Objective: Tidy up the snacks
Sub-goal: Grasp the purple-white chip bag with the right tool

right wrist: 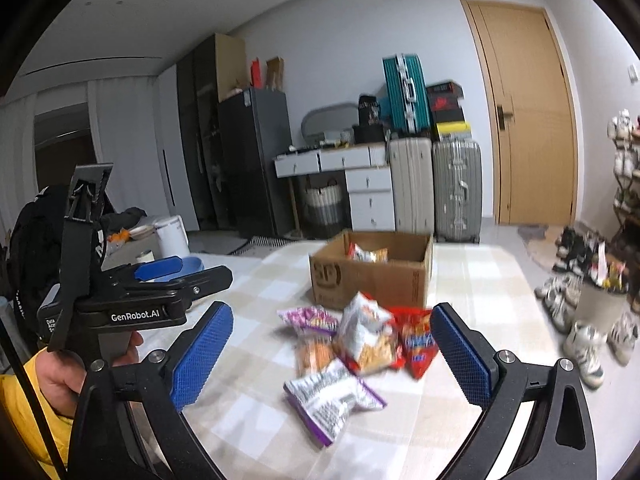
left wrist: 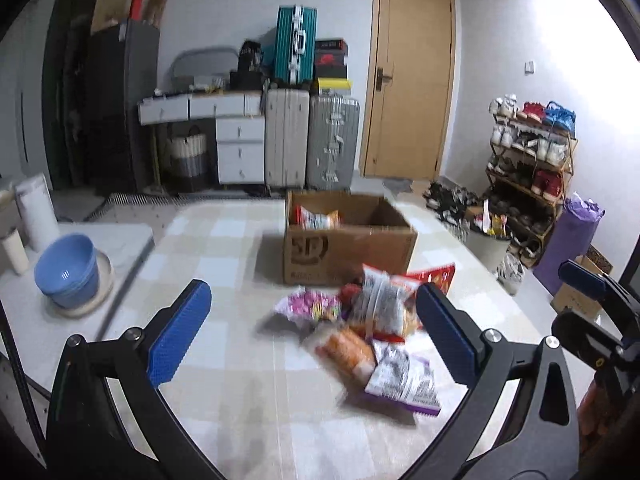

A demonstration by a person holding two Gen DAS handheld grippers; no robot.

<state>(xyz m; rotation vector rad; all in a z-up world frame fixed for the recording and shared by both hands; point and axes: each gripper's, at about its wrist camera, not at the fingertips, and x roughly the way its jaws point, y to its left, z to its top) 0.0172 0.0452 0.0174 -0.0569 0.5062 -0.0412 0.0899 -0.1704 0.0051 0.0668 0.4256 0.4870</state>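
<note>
Checkered tablecloth covers the table beneath both grippers, left gripper and right gripper, each spread wide and holding nothing. Just ahead lies the snack pile; beyond it the cardboard box holds one snack packet.

Cardboard box stood on counter, toward its far side | one snack packet lay inside box | snack pile lay on counter just before box | stacked bowls sat left of pile | suitcases stood behind counter, door to their right
</note>
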